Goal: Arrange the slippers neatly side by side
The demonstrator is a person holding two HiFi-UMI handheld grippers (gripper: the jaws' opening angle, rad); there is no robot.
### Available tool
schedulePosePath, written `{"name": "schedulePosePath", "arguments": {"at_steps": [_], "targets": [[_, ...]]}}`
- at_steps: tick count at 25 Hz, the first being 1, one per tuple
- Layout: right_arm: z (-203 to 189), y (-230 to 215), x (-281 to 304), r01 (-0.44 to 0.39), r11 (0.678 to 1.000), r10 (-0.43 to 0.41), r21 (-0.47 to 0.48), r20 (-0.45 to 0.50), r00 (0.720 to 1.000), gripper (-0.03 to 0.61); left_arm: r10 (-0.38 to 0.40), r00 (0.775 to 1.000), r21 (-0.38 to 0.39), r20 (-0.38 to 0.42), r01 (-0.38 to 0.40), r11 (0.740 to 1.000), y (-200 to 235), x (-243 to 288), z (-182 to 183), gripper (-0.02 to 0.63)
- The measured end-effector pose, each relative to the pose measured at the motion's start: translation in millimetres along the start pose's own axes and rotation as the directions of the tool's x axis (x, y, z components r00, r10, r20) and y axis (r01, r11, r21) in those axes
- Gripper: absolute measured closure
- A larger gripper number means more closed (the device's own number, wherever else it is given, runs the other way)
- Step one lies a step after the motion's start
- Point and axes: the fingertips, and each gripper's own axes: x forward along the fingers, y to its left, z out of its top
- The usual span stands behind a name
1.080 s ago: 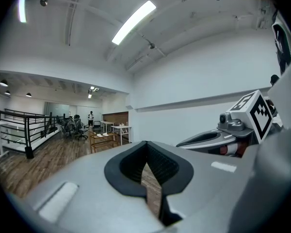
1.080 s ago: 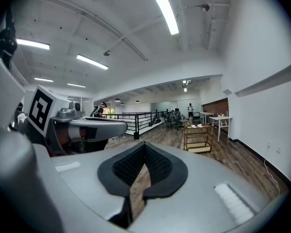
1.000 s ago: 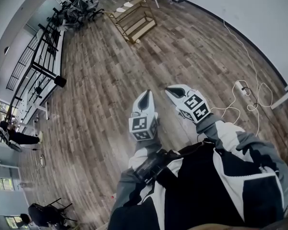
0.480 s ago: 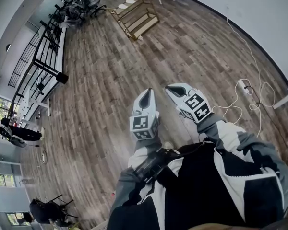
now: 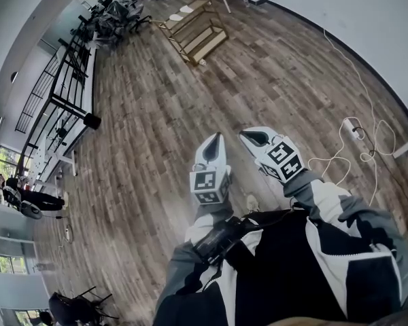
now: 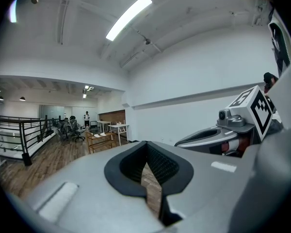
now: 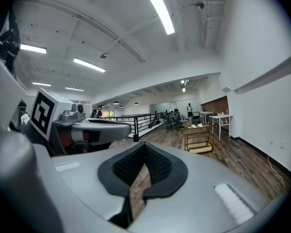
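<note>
Slippers (image 5: pixel 185 9) seemingly on far rack (image 5: pixel 204 36); my left gripper (image 5: pixel 215 140) and right gripper (image 5: pixel 247 135) closed, empty; approach pending, I must walk nearer.

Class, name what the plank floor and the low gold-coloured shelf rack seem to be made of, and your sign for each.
Brown-grey plank floor: wood or wood-look laminate, dull sheen; grain streaks and staggered board seams show. Low gold-coloured shelf rack: probably metal frame, thin brassy bars; shelves look like pale board.

Slippers (image 5: pixel 185 9): two small white flat shapes, just beside each other, on top tier of gold shelf rack (image 5: pixel 198 38); far off, detail unclear.
</note>
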Motion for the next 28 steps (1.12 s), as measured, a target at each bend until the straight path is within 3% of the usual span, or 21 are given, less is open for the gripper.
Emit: {"name": "schedulePosePath", "arguments": {"at_steps": [7, 18, 28], "targets": [[2, -20, 48, 0.048, 0.999, -0.049, -0.013, -0.032, 0.998, 0.574, -0.055, 0.998, -0.036, 0.006, 0.055, 0.998, 43, 37, -12, 0.609], [30, -58, 149, 0.130, 0.991, -0.132, -0.042, -0.051, 0.990, 0.574, -0.120, 0.991, -0.063, 0.062, 0.124, 0.990, 141, 99, -3, 0.609], [29, -99, 199, 0.229, 0.973, -0.232, -0.040, -0.080, 0.969, 0.574, -0.204, 0.976, -0.100, 0.074, 0.211, 0.972, 188, 158, -19, 0.609]]}}
